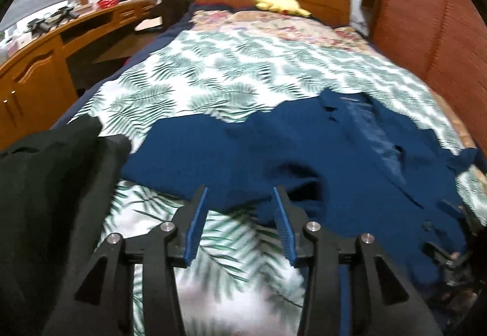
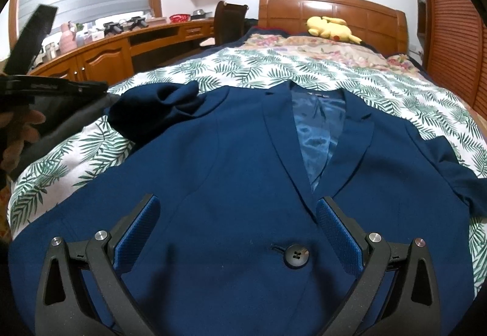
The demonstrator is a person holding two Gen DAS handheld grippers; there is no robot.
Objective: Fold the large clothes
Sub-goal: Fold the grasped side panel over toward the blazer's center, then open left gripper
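The dark blue tailored jacket (image 2: pixel 231 183) lay face-up on the leaf-print bedspread (image 2: pixel 258 68). Left gripper (image 1: pixel 240 199) and right gripper (image 2: pixel 237 208) were spread, empty. The bunched sleeve (image 2: pixel 158 110) was best flattened before folding.

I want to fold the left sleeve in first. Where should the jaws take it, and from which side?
Take the bunched sleeve at its free outer end, coming from the bed's left edge. The cloth there stands up in folds, so there is an edge to pinch; the blazer body lies too flat.
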